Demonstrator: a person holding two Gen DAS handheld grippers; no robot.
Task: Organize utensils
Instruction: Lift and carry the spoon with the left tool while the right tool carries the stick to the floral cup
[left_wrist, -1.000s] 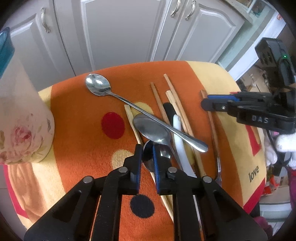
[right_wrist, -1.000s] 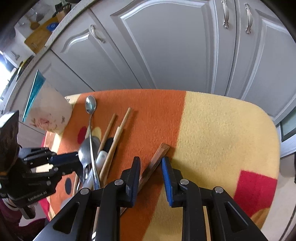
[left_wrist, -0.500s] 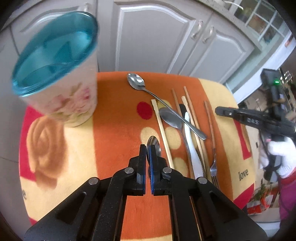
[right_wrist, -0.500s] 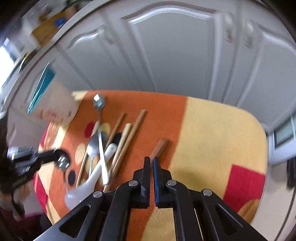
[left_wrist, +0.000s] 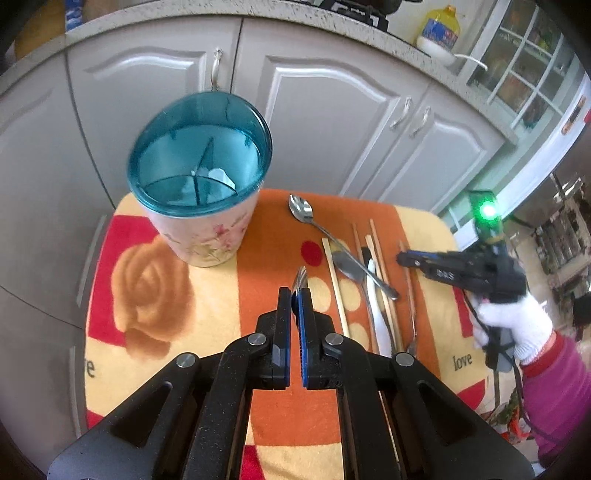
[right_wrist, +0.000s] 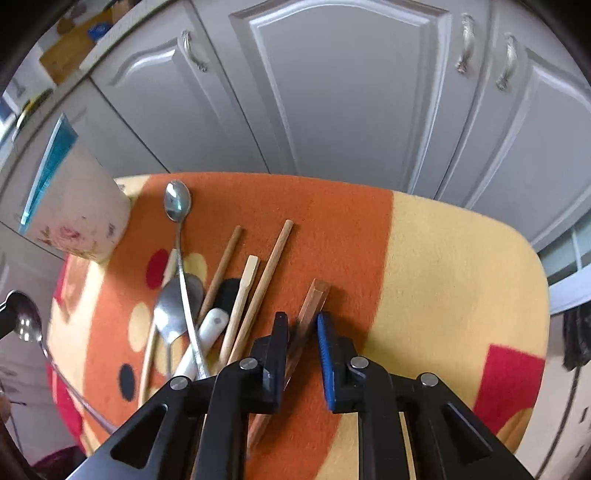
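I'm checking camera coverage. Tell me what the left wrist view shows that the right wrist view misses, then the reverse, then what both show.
Only the left wrist view: the inside of the teal-rimmed cup with its dividers, a gloved hand holding the right gripper, and the left gripper shut on a spoon.

Only the right wrist view: the brown-handled utensil between the right gripper's opening jaws, and the held spoon's full bowl at the left edge.

Both: the cup, the long spoon, the chopsticks, the orange and yellow cloth, and the cabinet doors.

Orange-yellow blanket (left_wrist: 280, 236) under utensils (left_wrist: 369, 266), holder (left_wrist: 201, 206)
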